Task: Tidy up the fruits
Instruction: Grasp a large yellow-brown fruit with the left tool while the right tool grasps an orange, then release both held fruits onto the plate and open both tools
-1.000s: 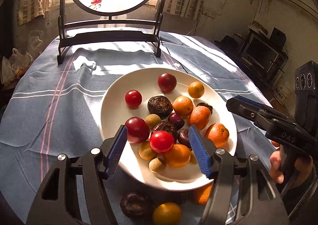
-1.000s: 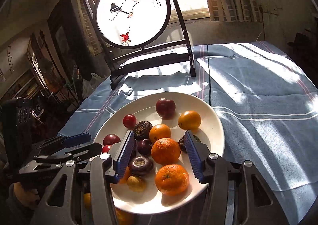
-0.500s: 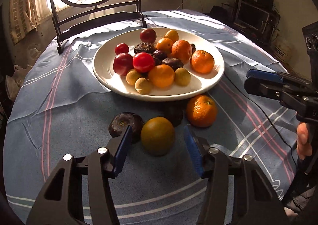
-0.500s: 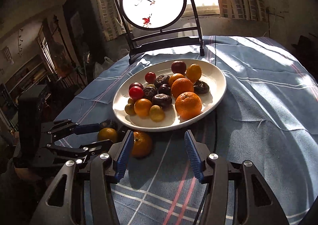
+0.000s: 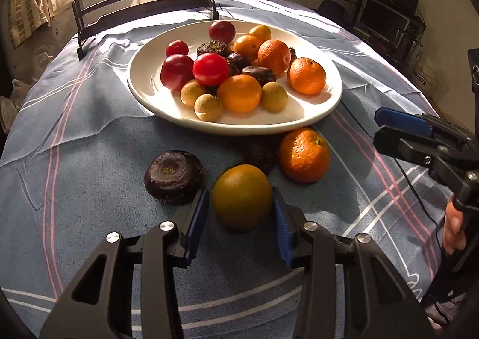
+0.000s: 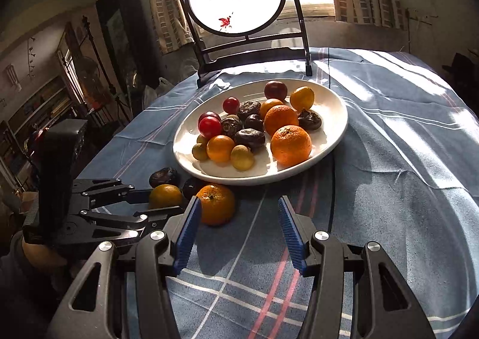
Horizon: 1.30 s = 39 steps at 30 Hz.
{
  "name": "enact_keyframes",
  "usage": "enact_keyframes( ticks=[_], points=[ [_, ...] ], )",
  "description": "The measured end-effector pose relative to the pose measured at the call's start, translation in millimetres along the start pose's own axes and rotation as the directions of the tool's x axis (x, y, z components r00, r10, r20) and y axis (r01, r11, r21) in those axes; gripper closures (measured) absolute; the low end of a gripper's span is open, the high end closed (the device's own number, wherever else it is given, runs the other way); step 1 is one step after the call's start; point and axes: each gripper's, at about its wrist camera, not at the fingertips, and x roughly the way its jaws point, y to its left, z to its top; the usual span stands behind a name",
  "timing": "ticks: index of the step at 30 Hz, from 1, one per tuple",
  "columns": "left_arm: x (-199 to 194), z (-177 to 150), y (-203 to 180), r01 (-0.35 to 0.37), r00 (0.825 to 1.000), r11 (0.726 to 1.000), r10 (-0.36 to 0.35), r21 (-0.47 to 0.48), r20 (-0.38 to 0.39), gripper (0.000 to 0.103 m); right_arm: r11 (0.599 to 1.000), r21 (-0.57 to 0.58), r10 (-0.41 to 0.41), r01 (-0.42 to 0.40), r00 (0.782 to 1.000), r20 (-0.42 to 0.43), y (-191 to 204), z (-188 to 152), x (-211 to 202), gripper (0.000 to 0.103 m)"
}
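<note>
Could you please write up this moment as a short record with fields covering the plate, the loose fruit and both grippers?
plate: white plate on the blue tablecloth, heaped with mixed fruit
loose fruit: yellow-orange fruit, mandarin and dark water chestnut on the cloth in front of the plate
left gripper: left gripper has just been closing, pads at both sides of the yellow-orange fruit
right gripper: right gripper open, nothing between its pads, mandarin just beyond its left pad
</note>
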Motion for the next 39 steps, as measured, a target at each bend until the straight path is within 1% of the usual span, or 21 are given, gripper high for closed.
enact_keyframes(
  ticks=[1,4,8,11,14,17,18,19,23,26,29,32,36,39],
  points=[
    [-1.8,-0.9,-0.1,0.002,1.000,1.000,-0.002,-0.003,0.009,0.068,1.000,-0.006,0.000,0.000,1.000,-0.008,2.3,-0.1,1.6,0.050],
    [-14.1,-6.1,-1.6,-0.011,0.998,1.000,0.011,-0.001,0.058,0.068,0.999,-0.036,0.006,-0.007,0.999,-0.034,11.0,-1.7,6.1,0.050],
    [-38.1,-16.3,2.0,0.020,0.993,0.999,-0.015,-0.038,0.116,0.068,0.997,-0.080,0.011,-0.016,0.998,-0.061,23.2,-0.9,13.3,0.050],
    [-55.9,-23.8,6.3,0.027,0.988,0.998,-0.017,-0.060,0.151,0.068,0.995,-0.098,0.003,-0.012,0.996,-0.089,30.6,3.0,24.3,0.050],
    [-66.9,-28.9,9.3,0.027,0.986,0.997,-0.015,-0.072,0.168,0.068,0.995,-0.101,-0.006,-0.007,0.992,-0.125,35.1,7.0,39.5,0.050],
    [-69.4,-32.0,9.3,0.025,0.985,0.997,-0.013,-0.071,0.171,0.068,0.998,-0.066,-0.008,-0.003,0.987,-0.159,33.3,10.7,52.9,0.050],
    [-68.5,-32.7,9.6,0.026,0.986,0.997,-0.014,-0.073,0.168,0.068,0.998,-0.057,-0.016,0.007,0.987,-0.157,31.9,11.1,53.1,0.053],
    [-67.5,-33.3,10.0,0.028,0.986,0.997,-0.015,-0.076,0.167,0.068,0.998,-0.058,-0.012,0.003,0.988,-0.154,31.7,10.8,51.8,0.063],
    [-67.8,-35.5,12.3,0.039,0.985,0.996,-0.025,-0.082,0.173,0.068,0.998,-0.061,0.002,-0.010,0.992,-0.123,32.5,2.5,33.3,0.063],
    [-71.8,-31.0,13.8,0.048,0.981,0.995,-0.032,-0.082,0.190,0.068,0.999,-0.043,0.023,-0.026,0.998,-0.065,25.3,5.9,9.1,0.063],
    [-72.5,-14.5,16.5,0.051,0.979,0.996,-0.035,-0.073,0.200,0.068,1.000,-0.012,0.024,-0.024,1.000,0.016,10.4,28.8,-11.6,0.063],
    [-68.0,18.7,18.2,0.047,0.975,0.997,-0.033,-0.057,0.219,0.068,1.000,0.020,0.004,-0.005,0.999,0.050,-3.9,60.7,-12.8,0.063],
    [-46.2,73.9,23.5,0.063,0.974,0.996,-0.047,-0.068,0.222,0.067,0.997,0.063,-0.042,0.038,0.997,0.058,-24.8,99.3,12.7,0.063],
    [-16.2,106.0,31.4,0.072,0.981,0.991,-0.049,-0.115,0.190,0.067,0.993,0.097,-0.068,0.064,0.997,0.036,-40.3,117.3,39.8,0.063]
  ],
)
